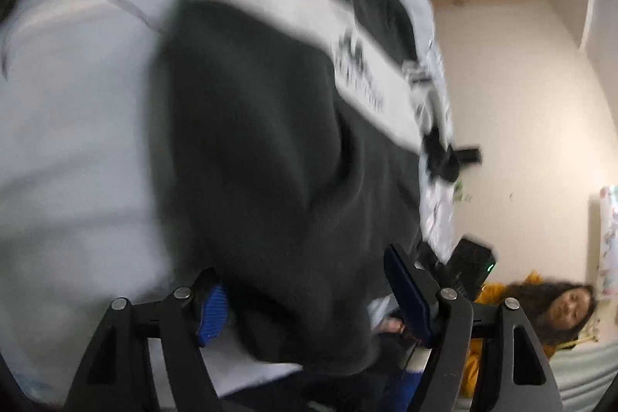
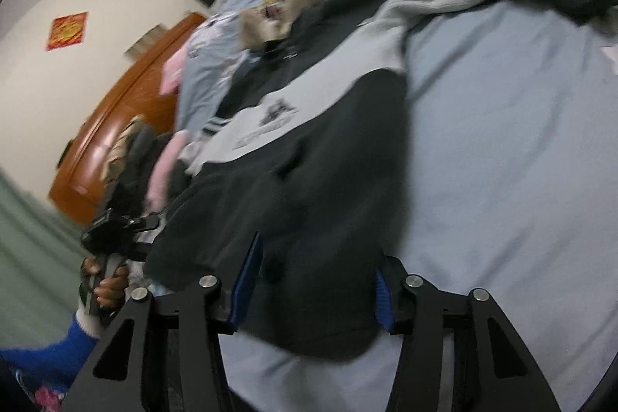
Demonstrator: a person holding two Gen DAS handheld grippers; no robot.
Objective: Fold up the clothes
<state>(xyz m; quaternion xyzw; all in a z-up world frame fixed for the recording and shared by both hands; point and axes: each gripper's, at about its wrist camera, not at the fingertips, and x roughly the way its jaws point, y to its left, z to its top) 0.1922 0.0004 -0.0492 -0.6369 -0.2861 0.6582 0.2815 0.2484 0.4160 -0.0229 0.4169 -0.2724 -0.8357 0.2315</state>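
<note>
Blue ribbed pads are seen on the black fingers of the left gripper (image 1: 309, 300), which stand wide apart with the dark hem of a sweatshirt (image 1: 270, 161) lying between them; whether the cloth is touched by the pads cannot be told through the blur. The right gripper (image 2: 313, 284) is likewise spread apart, its blue pads set to either side of the same hem of the sweatshirt (image 2: 309, 180). The garment is laid flat on a bed covered by a pale blue sheet (image 2: 502, 161). Its long axis is run away from both cameras, hem nearest and collar farthest, toward the head of the bed. A soft, fleecy, matte fabric is shown: charcoal at the body, crossed by a broad light-grey chest band bearing a dark printed logo (image 2: 276, 116). One sleeve, grey then dark at the cuff, is thrown out to the far right in the right wrist view. Crumpled clothes (image 2: 201, 72) are heaped beside the collar end. A glossy curved wooden headboard (image 2: 116, 126) is seen beyond.
</note>
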